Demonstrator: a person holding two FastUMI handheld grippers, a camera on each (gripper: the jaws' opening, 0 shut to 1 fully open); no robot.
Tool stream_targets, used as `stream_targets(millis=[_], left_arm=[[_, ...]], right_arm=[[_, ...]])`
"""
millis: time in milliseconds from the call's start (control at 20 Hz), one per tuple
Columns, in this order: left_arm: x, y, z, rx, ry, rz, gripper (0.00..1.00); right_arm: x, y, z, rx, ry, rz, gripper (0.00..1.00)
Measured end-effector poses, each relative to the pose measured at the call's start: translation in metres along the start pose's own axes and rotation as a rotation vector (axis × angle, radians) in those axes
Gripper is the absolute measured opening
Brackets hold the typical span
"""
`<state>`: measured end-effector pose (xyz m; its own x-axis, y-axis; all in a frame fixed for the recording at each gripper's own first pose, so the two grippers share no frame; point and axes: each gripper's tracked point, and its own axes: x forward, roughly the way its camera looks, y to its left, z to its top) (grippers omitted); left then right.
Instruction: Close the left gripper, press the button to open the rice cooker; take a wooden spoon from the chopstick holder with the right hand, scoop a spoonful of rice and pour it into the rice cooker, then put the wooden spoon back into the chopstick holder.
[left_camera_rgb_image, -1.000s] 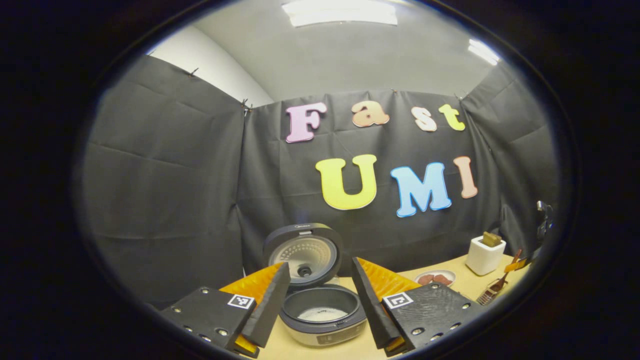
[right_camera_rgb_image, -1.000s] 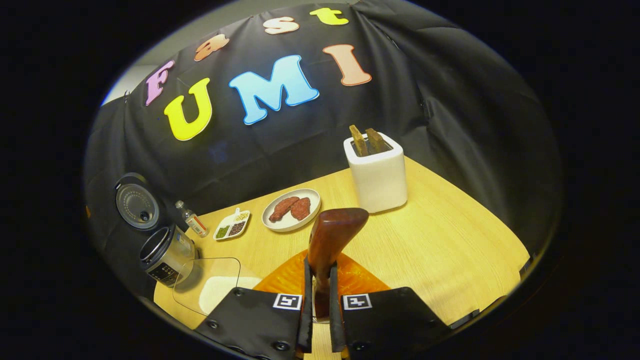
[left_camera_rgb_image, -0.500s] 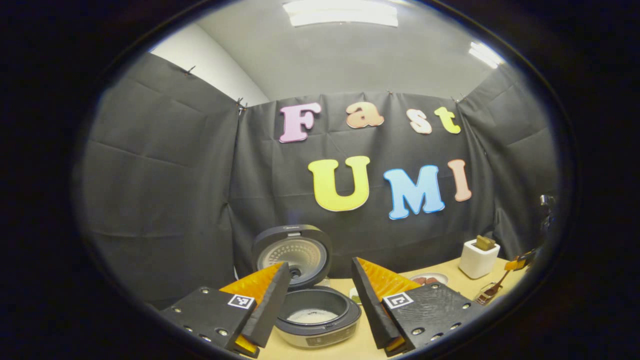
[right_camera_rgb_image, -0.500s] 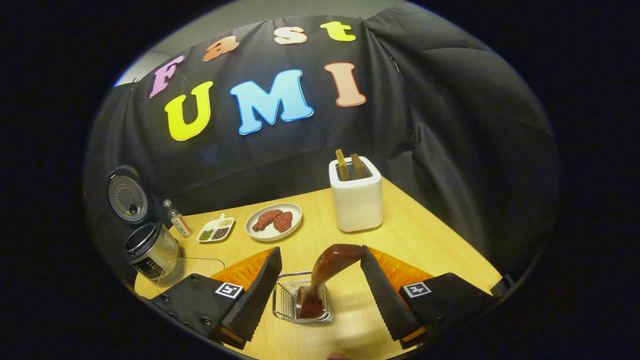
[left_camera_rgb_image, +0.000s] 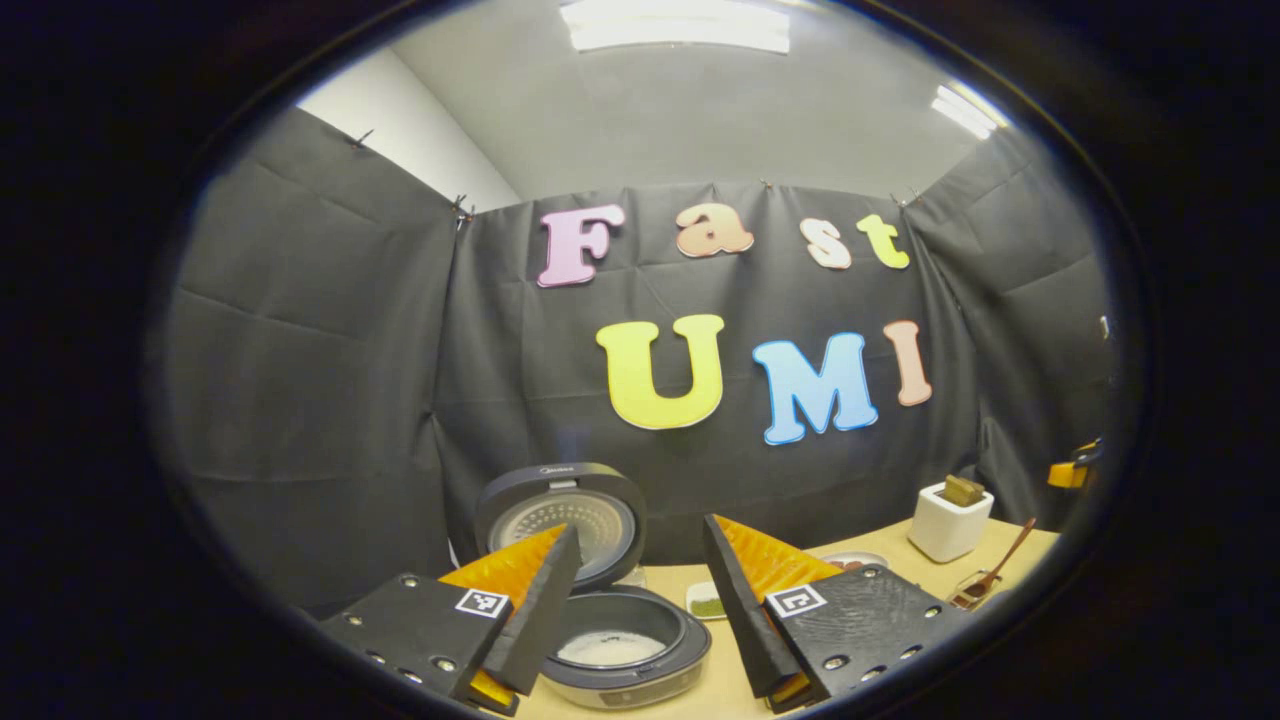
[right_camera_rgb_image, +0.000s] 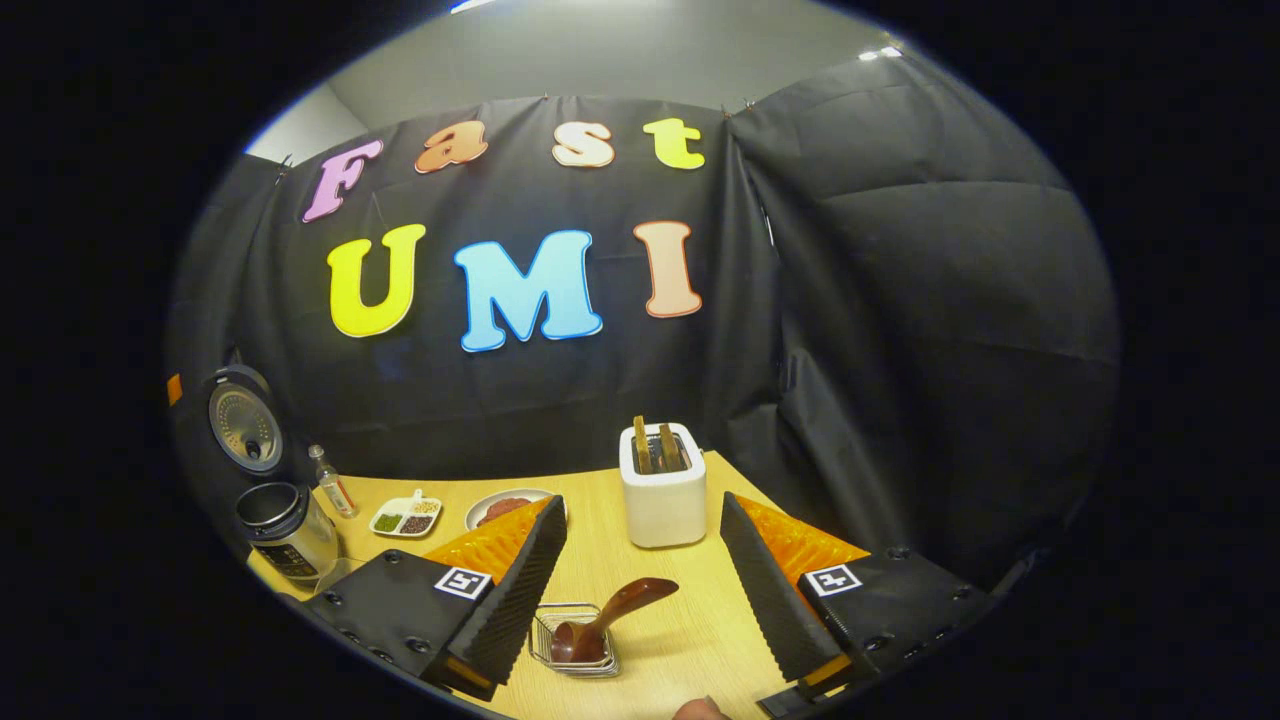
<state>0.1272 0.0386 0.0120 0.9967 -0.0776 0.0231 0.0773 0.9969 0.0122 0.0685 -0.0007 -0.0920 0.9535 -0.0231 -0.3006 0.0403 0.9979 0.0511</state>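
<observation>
The rice cooker (left_camera_rgb_image: 625, 655) stands with its lid (left_camera_rgb_image: 560, 515) up and white rice in the pot. My left gripper (left_camera_rgb_image: 641, 528) hangs open in front of it, holding nothing. In the right gripper view the wooden spoon (right_camera_rgb_image: 612, 612) leans in the wire chopstick holder (right_camera_rgb_image: 575, 652), bowl end down. My right gripper (right_camera_rgb_image: 643, 505) is open above and behind the holder, with both fingers apart from the spoon. The cooker (right_camera_rgb_image: 275, 525) sits at the far left of the table there. The spoon (left_camera_rgb_image: 1000, 565) and holder also appear at the right of the left gripper view.
On the wooden table (right_camera_rgb_image: 690, 630) stand a white toaster (right_camera_rgb_image: 660, 490) holding two slices, a plate of meat (right_camera_rgb_image: 500, 505), a divided condiment dish (right_camera_rgb_image: 405, 518) and a small bottle (right_camera_rgb_image: 330, 485). Black cloth walls close in the back and right.
My right gripper opened, let go of the wooden spoon in the chopstick holder, and pulled up and back. The left gripper view drifted back slightly from the cooker.
</observation>
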Motion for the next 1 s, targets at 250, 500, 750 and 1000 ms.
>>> stream_targets(millis=[250,500,750,1000], left_arm=[[0.035,0.015,0.019,0.011,-0.025,0.002,0.77],[0.072,0.039,0.038,0.005,-0.044,0.011,0.77],[0.123,0.071,0.046,-0.002,-0.046,0.024,0.77],[0.177,0.093,0.039,-0.013,-0.028,0.025,0.77]], right_arm=[[-0.016,0.015,0.018,-0.018,-0.049,-0.002,0.98],[-0.024,0.031,0.018,-0.049,-0.065,-0.016,0.98],[-0.029,0.050,0.017,-0.058,-0.078,-0.031,0.98],[-0.028,0.070,0.009,-0.072,-0.070,-0.041,0.98]])
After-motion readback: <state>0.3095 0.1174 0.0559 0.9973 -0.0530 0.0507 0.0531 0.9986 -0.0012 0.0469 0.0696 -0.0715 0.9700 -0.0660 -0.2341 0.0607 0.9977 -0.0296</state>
